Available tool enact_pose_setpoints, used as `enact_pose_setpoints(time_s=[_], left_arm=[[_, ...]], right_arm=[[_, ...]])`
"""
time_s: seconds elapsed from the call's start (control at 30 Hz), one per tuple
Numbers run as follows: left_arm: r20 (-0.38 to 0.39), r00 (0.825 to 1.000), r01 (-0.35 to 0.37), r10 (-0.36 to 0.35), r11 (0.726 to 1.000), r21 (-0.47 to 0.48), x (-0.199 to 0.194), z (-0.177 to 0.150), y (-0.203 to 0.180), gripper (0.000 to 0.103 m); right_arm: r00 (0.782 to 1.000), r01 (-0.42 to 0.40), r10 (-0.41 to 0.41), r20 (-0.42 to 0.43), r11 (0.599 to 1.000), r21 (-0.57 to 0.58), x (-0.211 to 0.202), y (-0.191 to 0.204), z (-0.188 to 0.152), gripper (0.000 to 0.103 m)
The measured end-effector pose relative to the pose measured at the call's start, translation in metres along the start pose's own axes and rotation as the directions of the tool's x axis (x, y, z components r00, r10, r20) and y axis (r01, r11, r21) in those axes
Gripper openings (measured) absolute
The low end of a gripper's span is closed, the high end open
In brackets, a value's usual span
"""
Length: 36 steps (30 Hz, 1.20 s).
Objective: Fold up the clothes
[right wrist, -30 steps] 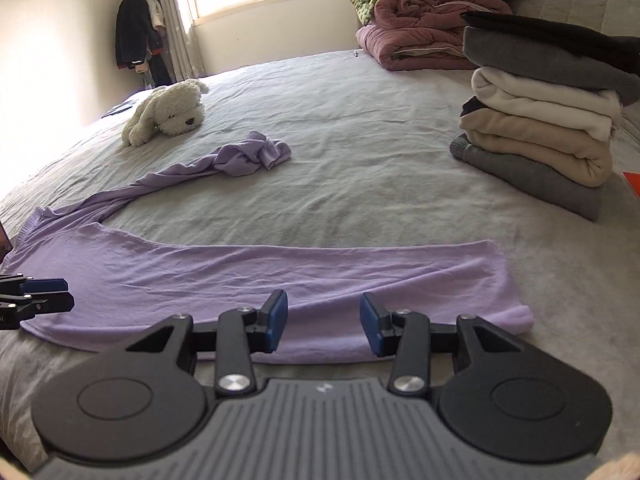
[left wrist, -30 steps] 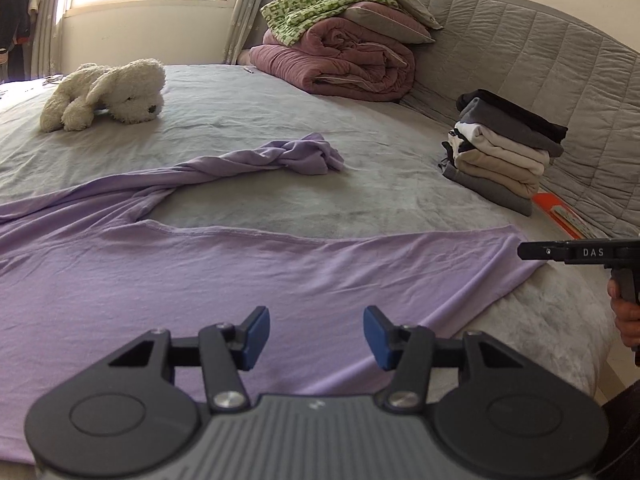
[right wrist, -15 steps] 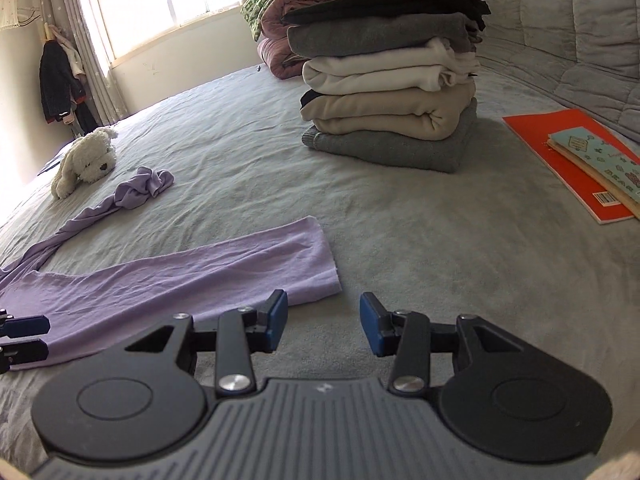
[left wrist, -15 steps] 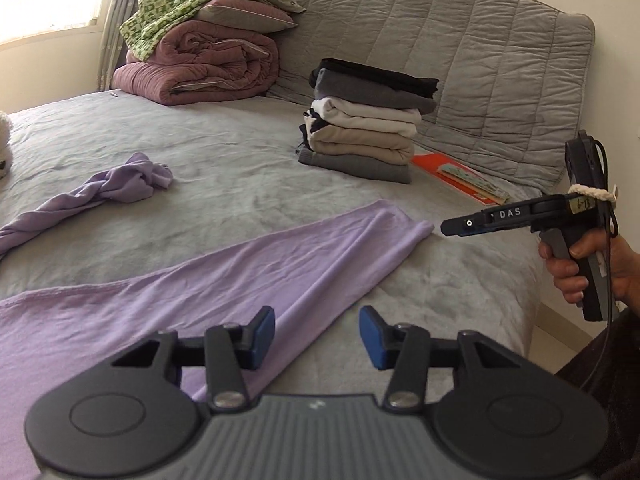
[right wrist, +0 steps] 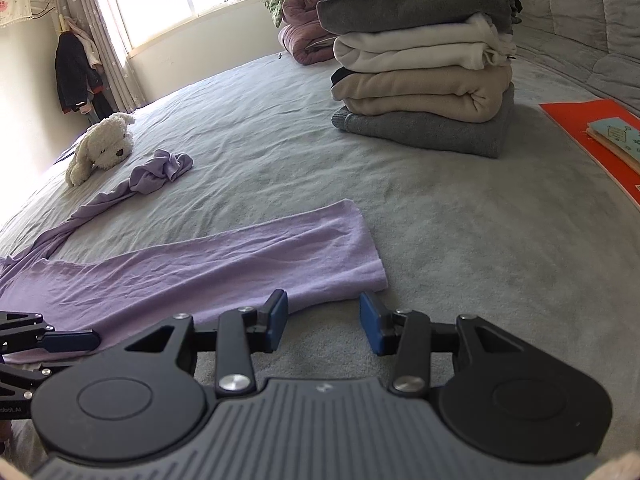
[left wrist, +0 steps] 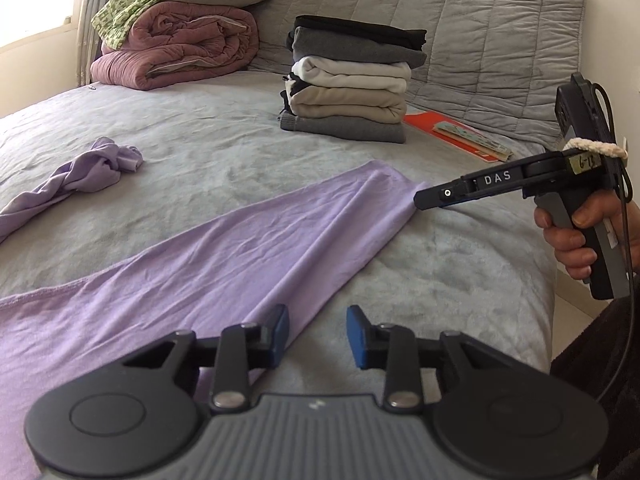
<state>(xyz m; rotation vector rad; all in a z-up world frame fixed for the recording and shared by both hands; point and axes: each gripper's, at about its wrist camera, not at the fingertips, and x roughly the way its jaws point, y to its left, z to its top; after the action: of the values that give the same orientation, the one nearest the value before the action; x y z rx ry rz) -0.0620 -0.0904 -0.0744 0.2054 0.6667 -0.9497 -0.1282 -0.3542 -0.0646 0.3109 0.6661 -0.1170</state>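
A lilac garment (left wrist: 224, 264) lies spread along the near side of the grey bed (left wrist: 224, 148), and its twisted far part (left wrist: 100, 164) trails off to the left. My left gripper (left wrist: 318, 336) hovers over the garment's near edge. Its jaws are closing, and the cloth lies under the left pad rather than between the pads. My right gripper (right wrist: 324, 322) stands open just short of the garment's end (right wrist: 360, 256), with nothing between its pads. In the left wrist view the right gripper's tip (left wrist: 424, 200) points at that end corner. The left gripper's fingers (right wrist: 68, 340) show at the left edge of the right wrist view.
A stack of folded clothes (right wrist: 420, 72) stands behind the garment's end, beside an orange book (right wrist: 592, 132). Rolled quilts and pillows (left wrist: 176, 52) sit at the padded headboard (left wrist: 480, 28). A white plush dog (right wrist: 102, 146) lies far left. A hand (left wrist: 572, 240) holds the right gripper's handle.
Both views have swung right, from the middle of the garment to its end near the folded stack. The left jaws have narrowed. The right gripper has come close to the end corner.
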Motion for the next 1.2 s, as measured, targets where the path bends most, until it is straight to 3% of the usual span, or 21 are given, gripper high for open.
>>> enact_pose_setpoints(time_s=[0.17, 0.27, 0.37, 0.8, 0.93, 1.07, 1.2], left_arm=[[-0.010, 1.000, -0.012, 0.012, 0.999, -0.045, 0.003, 0.002, 0.008, 0.009], [-0.012, 1.000, -0.010, 0.009, 0.997, -0.076, 0.003, 0.003, 0.012, 0.001], [-0.008, 1.000, -0.007, 0.007, 0.997, -0.080, 0.001, 0.004, 0.011, 0.000], [0.013, 0.997, 0.080, -0.080, 0.996, -0.043, -0.020, 0.004, -0.007, 0.000], [-0.014, 0.995, 0.097, -0.098, 0.995, -0.024, -0.017, 0.000, -0.012, 0.000], [-0.062, 0.993, 0.096, -0.096, 0.995, 0.001, -0.009, -0.007, -0.014, 0.000], [-0.073, 0.992, 0.109, -0.107, 0.993, 0.034, -0.011, -0.005, -0.015, 0.000]], right_arm=[[1.000, 0.008, -0.008, 0.009, 1.000, 0.023, 0.005, -0.001, 0.002, 0.036], [1.000, 0.010, -0.010, 0.016, 0.999, 0.040, 0.008, -0.003, 0.003, 0.021], [1.000, 0.015, -0.016, 0.022, 0.999, 0.043, 0.011, -0.003, 0.004, 0.003], [0.993, 0.104, -0.101, 0.068, 0.994, -0.041, -0.021, 0.011, 0.012, 0.002], [0.989, 0.143, -0.141, 0.033, 0.987, -0.075, -0.023, 0.013, 0.005, 0.002], [0.981, 0.173, -0.180, -0.065, 0.979, -0.104, -0.012, 0.011, -0.006, 0.002], [0.975, 0.204, -0.215, -0.056, 0.966, -0.159, -0.016, 0.016, -0.007, 0.004]])
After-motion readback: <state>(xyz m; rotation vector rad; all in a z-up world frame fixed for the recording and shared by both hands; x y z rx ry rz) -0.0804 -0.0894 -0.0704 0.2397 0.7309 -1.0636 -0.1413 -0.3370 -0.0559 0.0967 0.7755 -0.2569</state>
